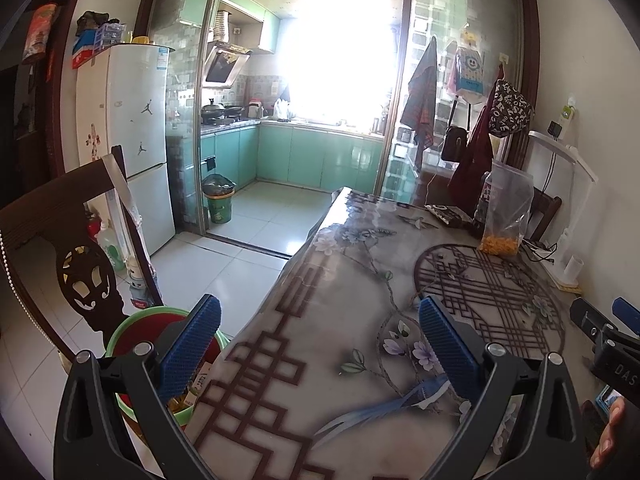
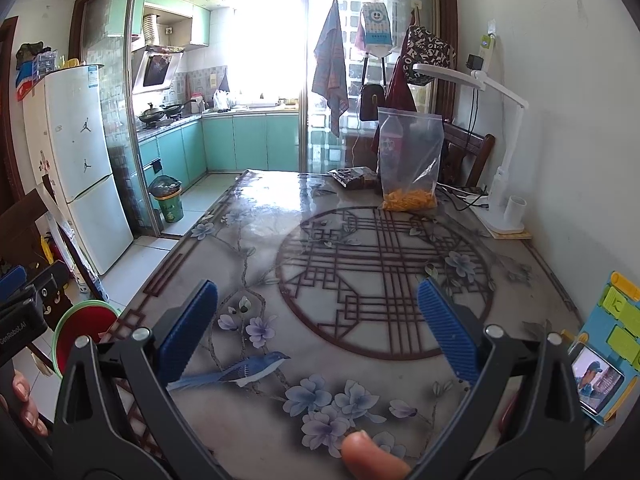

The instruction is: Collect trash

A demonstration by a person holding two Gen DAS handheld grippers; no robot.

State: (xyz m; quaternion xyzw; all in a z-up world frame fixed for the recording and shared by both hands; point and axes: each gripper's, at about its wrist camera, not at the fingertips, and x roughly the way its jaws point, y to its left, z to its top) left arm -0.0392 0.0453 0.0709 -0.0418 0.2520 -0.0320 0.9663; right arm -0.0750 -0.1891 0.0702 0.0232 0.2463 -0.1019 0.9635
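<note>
Both grippers wide open, nothing between the pads. Left gripper (image 1: 320, 344) hangs over the worktop's (image 1: 340, 280) near left edge; its left pad sits above a green bin (image 1: 120, 332) with a red liner on the floor beside a dark wooden chair (image 1: 60, 240). Bin holds some yellowish wrappers, partly hidden by the finger. Right gripper (image 2: 318, 320) is over the middle of the worktop (image 2: 260, 220), aimed at the round lattice print.

Possible trash on the worktop, all at the far right end: a clear zip bag (image 2: 410, 160) standing upright with orange bits at the bottom, a bottle inside or behind it, cannot tell which; a dark wrapper (image 2: 354, 178) lying flat just left of the bag, touching or nearly so. White desk lamp (image 2: 502, 200) stands by the wall, right of the bag. Phone (image 2: 596, 380) with lit screen sits at the near right edge. A fingertip (image 2: 372, 456) shows at the bottom of the right view. Second bin (image 2: 170, 204) in the kitchen doorway, full.
</note>
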